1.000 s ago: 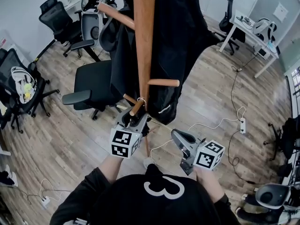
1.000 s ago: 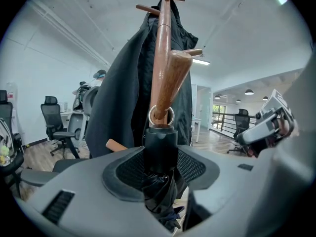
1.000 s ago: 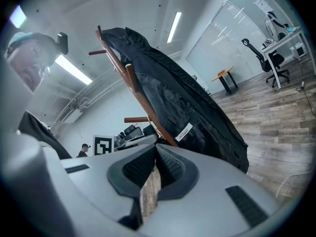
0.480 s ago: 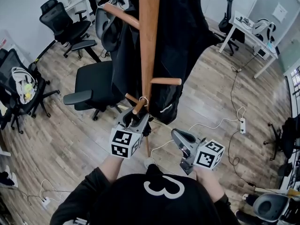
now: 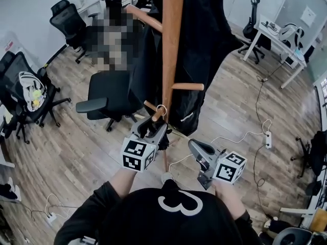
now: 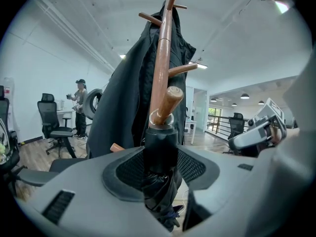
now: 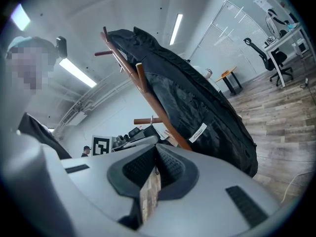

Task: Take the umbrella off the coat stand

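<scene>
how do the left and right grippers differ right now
The left gripper is clamped on the folded black umbrella; the right gripper is shut on nothing. The left sits at a peg of the coat stand; the right hangs back, clear of it. Both carry a marker cube.

Smooth varnished wood makes the coat stand (image 5: 172,50), matt black cloth the coat (image 5: 204,34) on it, creased black fabric the umbrella (image 6: 159,179).
</scene>
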`<state>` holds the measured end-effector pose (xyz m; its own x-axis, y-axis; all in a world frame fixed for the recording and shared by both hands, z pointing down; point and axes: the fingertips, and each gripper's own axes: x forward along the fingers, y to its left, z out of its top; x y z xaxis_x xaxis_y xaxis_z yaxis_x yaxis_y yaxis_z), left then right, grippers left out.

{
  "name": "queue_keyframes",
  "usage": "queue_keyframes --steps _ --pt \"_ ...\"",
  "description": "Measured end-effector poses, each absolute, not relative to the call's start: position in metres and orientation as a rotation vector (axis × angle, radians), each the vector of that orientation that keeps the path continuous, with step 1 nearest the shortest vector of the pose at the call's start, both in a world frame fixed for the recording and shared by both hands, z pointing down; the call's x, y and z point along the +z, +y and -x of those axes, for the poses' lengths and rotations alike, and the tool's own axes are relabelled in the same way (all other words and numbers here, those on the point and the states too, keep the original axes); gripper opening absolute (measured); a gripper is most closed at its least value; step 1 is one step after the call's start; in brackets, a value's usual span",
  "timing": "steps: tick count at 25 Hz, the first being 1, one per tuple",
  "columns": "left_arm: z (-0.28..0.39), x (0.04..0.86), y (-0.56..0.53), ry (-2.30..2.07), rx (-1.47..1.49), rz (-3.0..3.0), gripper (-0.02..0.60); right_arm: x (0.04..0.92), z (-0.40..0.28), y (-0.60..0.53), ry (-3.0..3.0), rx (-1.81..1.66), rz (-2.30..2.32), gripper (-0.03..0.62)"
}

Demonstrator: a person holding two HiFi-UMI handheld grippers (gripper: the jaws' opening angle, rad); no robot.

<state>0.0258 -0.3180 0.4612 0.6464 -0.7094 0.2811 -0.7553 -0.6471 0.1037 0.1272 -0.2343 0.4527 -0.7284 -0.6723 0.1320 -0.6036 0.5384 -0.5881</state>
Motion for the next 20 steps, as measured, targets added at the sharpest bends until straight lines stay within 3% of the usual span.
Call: queue_keyframes --steps 20 --pt "-0.009 0.437 -0.284 -1.174 0.328 -2.682 0.207 0.437 -0.094 -0.205 2.704 -0.913 1.048 0.026"
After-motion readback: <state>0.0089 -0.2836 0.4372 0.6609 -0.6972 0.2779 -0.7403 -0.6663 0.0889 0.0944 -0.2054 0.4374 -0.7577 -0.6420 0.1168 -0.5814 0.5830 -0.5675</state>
